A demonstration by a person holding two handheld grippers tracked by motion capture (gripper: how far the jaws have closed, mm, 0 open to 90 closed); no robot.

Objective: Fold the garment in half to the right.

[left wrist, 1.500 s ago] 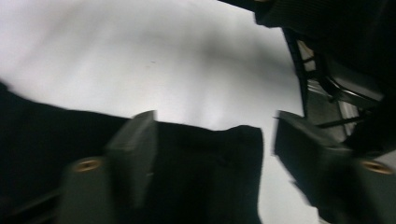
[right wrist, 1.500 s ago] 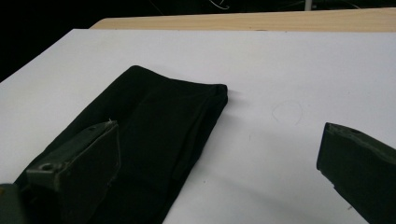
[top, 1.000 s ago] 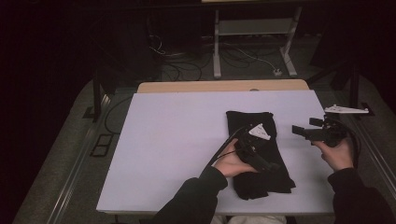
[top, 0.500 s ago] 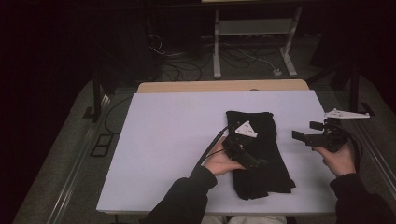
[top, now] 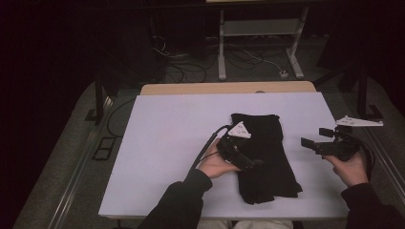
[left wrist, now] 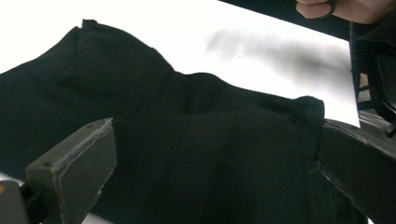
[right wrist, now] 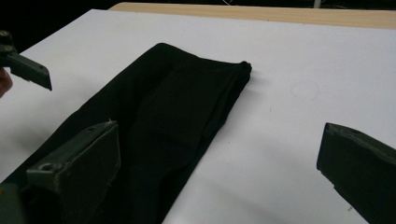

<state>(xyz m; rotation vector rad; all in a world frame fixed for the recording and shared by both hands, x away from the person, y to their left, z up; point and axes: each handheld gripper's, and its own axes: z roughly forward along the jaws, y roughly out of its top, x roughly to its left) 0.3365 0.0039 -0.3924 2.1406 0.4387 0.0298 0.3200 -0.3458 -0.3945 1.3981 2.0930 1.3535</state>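
Between the wide jaws of the left gripper (top: 249,162), only black cloth (top: 265,157): a thick ridge of it, seen close in the left gripper view, with one jaw low at the left and the other at the right edge, touching or nearly touching the fold there. Jaws well apart, nothing pinched yet. Held low and flat over the near half of the cloth, probably so that one jaw can slide under a layer while the other comes down on top. Cannot tell whether the lower jaw is already under the fabric or only resting against it.

Behind it, the left hand (top: 216,163), wrapped around the gripper body, with the cable (top: 206,143) running off to the far left over the white table (top: 162,143), kept out of the way of the fabric.

Further right, the right gripper (top: 313,143), also wide open and holding nothing, raised a little above the right edge of the table, well apart from the cloth. Pointed toward it, though: in the right gripper view (right wrist: 219,172) the folded strip lies ahead between the two jaws, reaching to a neat far corner. Likely waiting, ready to take a second edge once the left side has its hold.

Cloth itself: a long folded garment, lying right of the middle of the table, far end square, near end looser and wider.
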